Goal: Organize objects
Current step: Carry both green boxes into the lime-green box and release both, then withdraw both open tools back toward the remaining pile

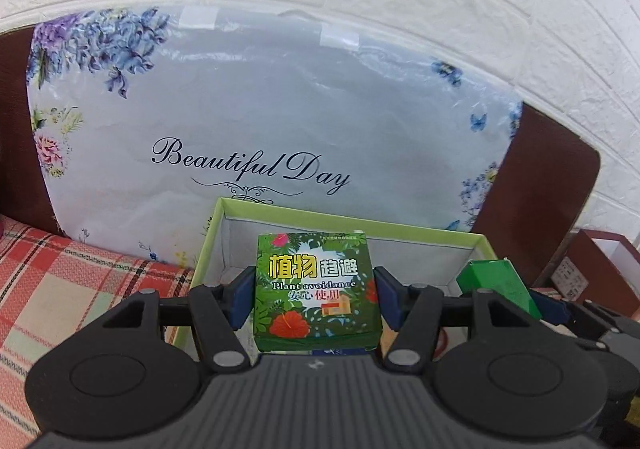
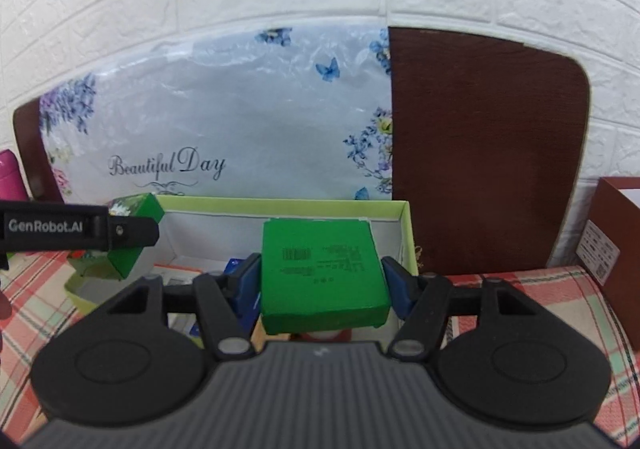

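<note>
My left gripper (image 1: pixel 315 299) is shut on a green leafy-print box (image 1: pixel 316 289) marked "Plant avoidance", held above the open light-green tray box (image 1: pixel 360 225). My right gripper (image 2: pixel 322 281) is shut on a plain green box (image 2: pixel 322 277) with a barcode side up, held over the same tray box (image 2: pixel 280 203). The right-held box also shows in the left wrist view (image 1: pixel 500 281) at the right. The left gripper with its leafy box (image 2: pixel 134 233) shows at the left of the right wrist view. Small items lie in the tray, mostly hidden.
A floral "Beautiful Day" bag (image 1: pixel 260 121) leans on a brown headboard (image 2: pixel 480 153) against the white brick wall. A plaid cloth (image 1: pixel 60 289) covers the surface. A dark red box (image 2: pixel 616 225) stands at the right. A pink object (image 2: pixel 10 177) is at far left.
</note>
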Available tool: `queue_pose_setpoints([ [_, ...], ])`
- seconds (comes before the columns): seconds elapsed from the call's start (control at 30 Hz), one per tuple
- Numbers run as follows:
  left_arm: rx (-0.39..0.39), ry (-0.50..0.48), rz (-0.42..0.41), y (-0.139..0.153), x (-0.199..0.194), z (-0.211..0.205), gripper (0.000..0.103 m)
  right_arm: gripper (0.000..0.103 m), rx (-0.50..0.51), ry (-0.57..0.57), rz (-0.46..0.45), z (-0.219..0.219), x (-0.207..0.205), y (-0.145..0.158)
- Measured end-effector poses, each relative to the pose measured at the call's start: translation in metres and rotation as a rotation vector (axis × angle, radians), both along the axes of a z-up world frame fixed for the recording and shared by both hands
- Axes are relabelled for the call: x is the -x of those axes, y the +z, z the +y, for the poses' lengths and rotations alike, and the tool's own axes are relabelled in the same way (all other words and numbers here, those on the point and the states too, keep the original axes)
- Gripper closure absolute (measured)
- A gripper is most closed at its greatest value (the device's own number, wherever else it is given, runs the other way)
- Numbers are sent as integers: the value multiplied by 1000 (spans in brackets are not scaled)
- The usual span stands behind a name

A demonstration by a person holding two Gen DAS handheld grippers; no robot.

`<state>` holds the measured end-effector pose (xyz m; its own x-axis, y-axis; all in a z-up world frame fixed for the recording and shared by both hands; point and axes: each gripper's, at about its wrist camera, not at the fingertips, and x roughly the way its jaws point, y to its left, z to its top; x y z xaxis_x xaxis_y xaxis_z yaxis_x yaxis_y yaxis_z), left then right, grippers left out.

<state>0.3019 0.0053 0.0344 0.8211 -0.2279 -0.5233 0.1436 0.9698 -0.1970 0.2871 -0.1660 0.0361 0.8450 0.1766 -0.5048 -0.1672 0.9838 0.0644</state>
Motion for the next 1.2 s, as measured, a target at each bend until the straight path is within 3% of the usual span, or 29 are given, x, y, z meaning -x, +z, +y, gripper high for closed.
queue_pose_setpoints([
  [0.17,21,21,29,-12,-21,9,36,39,26,16,24,9,-25,-18],
  [0.2,22,28,38,-14,-24,10,26,32,31,35,30,11,-30,-22],
  [0.23,17,39,45,-15,-25,12,17,16,42,41,36,13,-32,-24],
  [0.27,8,50,47,-16,-25,13,16,9,60,40,32,15,-31,-26],
  [0.4,10,23,33,-18,-16,19,14,0,107,43,-70,14,-13,-19],
  [0.57,-58,17,-16,-8,8,13,14,0,31,-6,-98,-4,9,-1],
  [0.8,-122,-6,-53,16,82,4,14,0,-71,-49,-133,-30,74,23],
  [0.97,-117,-32,-87,15,144,2,14,0,-32,-42,-134,-39,136,24],
  [1.2,-86,-60,-71,-9,211,3,14,0,-26,29,-101,-39,212,4],
])
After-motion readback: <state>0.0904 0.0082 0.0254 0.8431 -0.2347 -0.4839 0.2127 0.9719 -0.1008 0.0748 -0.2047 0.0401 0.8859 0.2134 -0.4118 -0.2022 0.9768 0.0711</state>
